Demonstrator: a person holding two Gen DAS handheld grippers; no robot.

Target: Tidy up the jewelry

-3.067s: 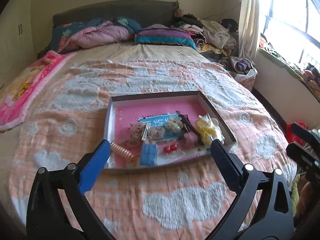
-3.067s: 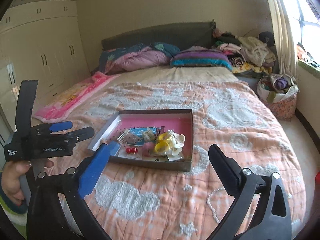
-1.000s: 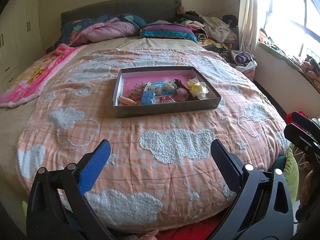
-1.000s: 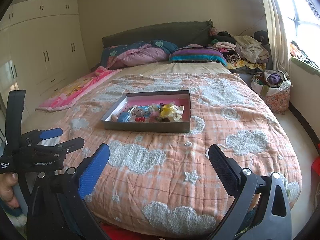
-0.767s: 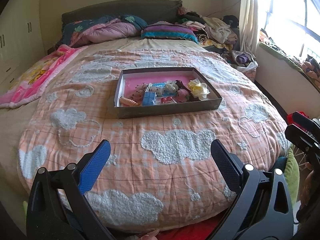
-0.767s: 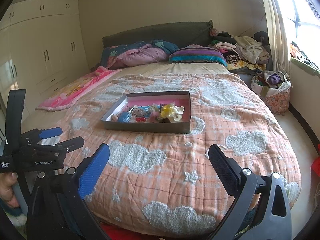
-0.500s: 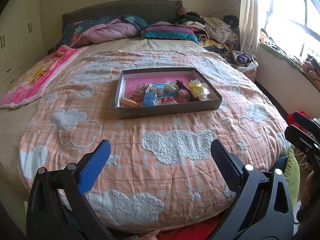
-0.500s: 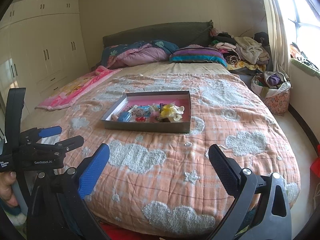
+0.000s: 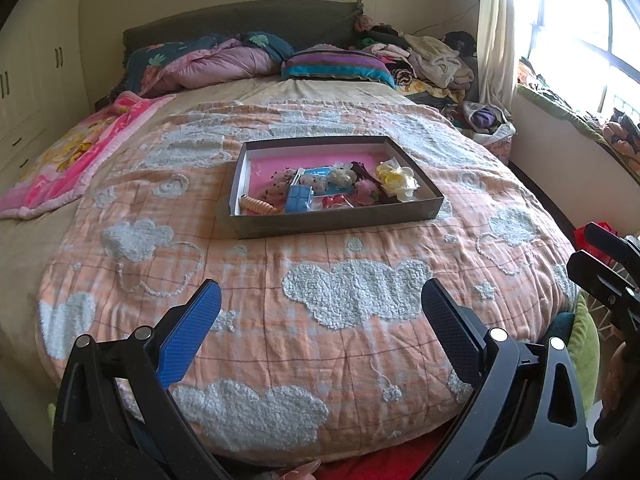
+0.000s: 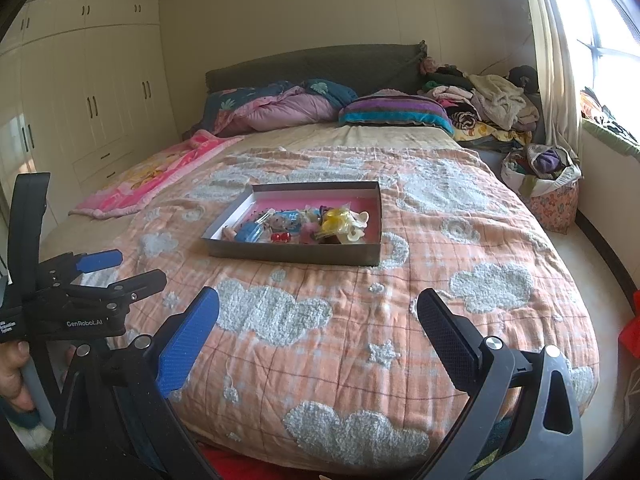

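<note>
With your left gripper (image 9: 320,320) and right gripper (image 10: 318,322) both spread wide and empty, reaching toward the shallow grey cardboard tray with a pink floor (image 9: 340,224) at twelve o'clock could tip it on the soft peach cloud-patterned quilt (image 9: 352,292) and spill the trinkets.

You see a peach-orange bedspread (image 9: 280,280) with a thin checked grid and fluffy white clouds and small stars on it. On it your tray (image 9: 340,222) has grey walls and a pink floor. Inside it lie a light blue block (image 9: 299,199), a yellow and cream clip (image 9: 396,180), two small red beads (image 9: 334,200), a soft pink piece (image 9: 366,190) and a peach spiral coil (image 9: 258,204) (the smaller pieces are too fine for you to tell). Your left gripper (image 9: 320,320) is black with one bright blue pad, and your right gripper (image 10: 318,320) has the same colours. The pillow (image 10: 396,114) has purple and teal stripes, the headboard (image 10: 312,62) is dark grey-green, the wardrobe (image 10: 92,92) is cream, and the blanket (image 10: 148,176) is pink with yellow.
</note>
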